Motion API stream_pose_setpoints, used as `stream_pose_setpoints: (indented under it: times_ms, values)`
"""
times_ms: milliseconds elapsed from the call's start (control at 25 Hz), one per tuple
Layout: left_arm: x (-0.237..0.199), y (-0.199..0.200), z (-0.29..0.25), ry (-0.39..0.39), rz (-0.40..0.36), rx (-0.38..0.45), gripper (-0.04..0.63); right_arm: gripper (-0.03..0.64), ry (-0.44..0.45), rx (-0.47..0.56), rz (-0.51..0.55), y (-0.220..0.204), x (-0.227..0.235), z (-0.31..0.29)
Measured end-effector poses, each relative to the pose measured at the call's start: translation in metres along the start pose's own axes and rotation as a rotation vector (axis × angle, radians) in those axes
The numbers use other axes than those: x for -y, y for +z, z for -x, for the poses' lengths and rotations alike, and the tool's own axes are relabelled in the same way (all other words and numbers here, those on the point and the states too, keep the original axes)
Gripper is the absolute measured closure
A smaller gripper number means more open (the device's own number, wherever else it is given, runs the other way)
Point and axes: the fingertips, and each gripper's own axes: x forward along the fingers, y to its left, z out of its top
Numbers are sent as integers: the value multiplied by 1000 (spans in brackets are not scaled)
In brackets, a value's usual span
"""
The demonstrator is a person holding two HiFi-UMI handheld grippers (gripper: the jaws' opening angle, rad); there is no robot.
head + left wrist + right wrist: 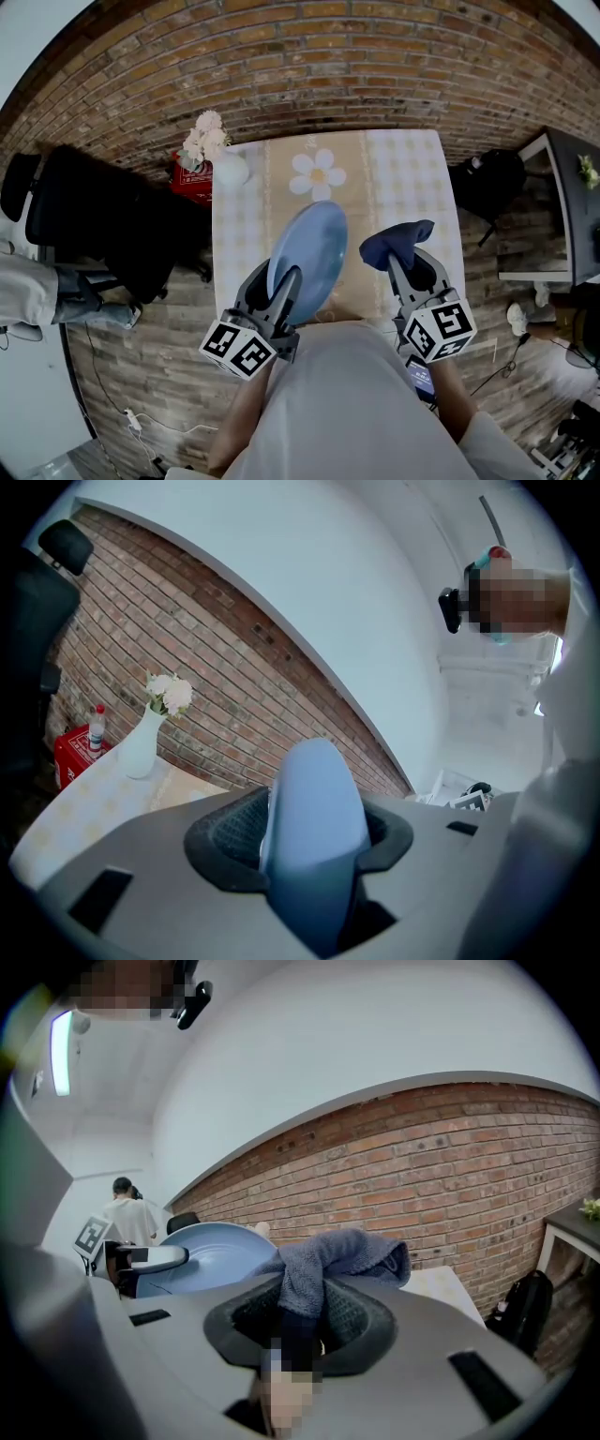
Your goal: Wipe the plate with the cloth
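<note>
A light blue plate (309, 257) is held up on edge above the table's near half, with my left gripper (281, 286) shut on its lower rim. In the left gripper view the plate (314, 827) stands edge-on between the jaws of the left gripper (309, 855). A dark blue cloth (394, 242) is bunched in my right gripper (410, 265), which is shut on it, just right of the plate and apart from it. The right gripper view shows the cloth (328, 1265) draped out of the right gripper (300, 1321), with the plate (202, 1255) to its left.
The table (412, 178) carries a checked cloth with a daisy print (317, 175). A white vase of flowers (225, 164) stands at its far left corner, beside a red crate (190, 178). A black chair (103, 225) is at left, a dark bag (487, 183) at right.
</note>
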Motion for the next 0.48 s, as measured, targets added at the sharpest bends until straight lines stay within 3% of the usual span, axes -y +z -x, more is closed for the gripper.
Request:
stream_pose_setpoints:
  times_ms: [320,480]
  values:
    - [1,5,-1,-3,7,8,391,518,13,5,29,3,-4,-5]
    - [-7,18,3,14,-19,33,391,518,63,21,56,9,-8,-25]
